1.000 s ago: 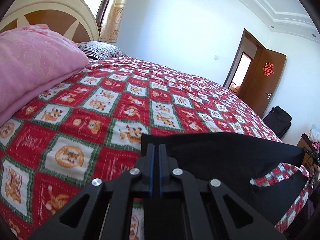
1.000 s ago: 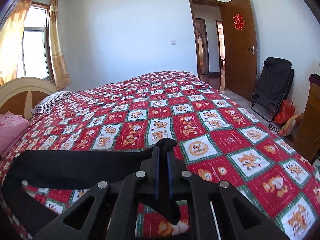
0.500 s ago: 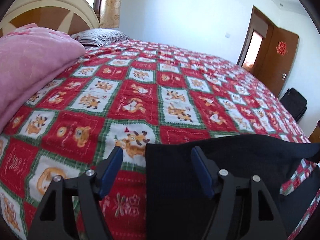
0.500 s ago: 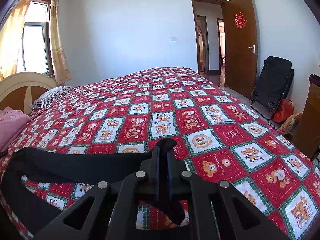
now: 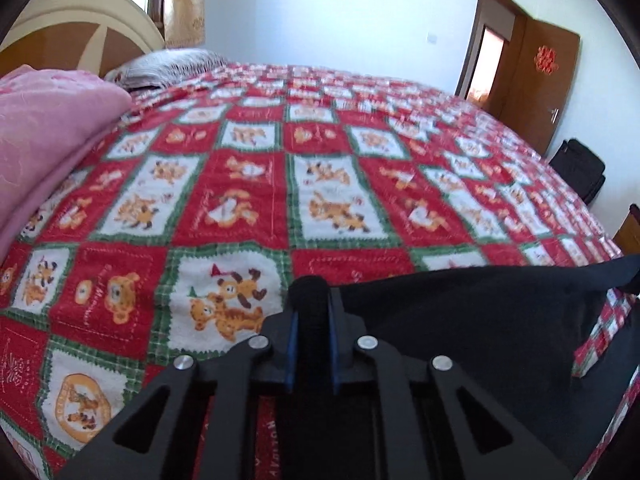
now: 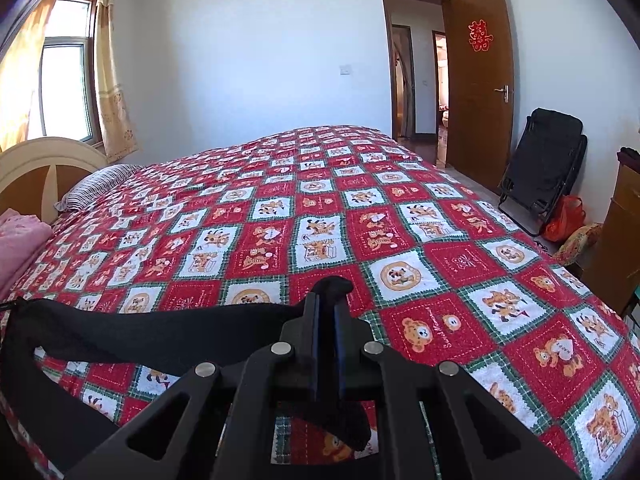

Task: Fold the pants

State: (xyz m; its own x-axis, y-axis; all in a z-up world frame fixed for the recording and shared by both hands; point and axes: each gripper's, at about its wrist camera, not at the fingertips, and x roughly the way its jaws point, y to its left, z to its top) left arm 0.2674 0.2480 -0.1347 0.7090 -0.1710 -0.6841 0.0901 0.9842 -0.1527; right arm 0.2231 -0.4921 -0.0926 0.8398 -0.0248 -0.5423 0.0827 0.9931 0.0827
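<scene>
L gripper (image 5: pixel 311 312) at 6 o'clock in its view: tongs just closed, now clamped on a bunched fold of the black pants (image 5: pixel 472 320), cloth running off toward 3 o'clock. R gripper (image 6: pixel 327 320), also 6 o'clock, tongs together, pinching the pants' other end; fabric stretches to 9 o'clock w/ slack. Pants lie at the near edge of the red cartoon quilt (image 6: pixel 360 208). Pink blanket (image 5: pixel 44 140) at 10 o'clock, striped pillow (image 6: pixel 96 184) beyond, open door (image 6: pixel 480 88) at 1 o'clock.
</scene>
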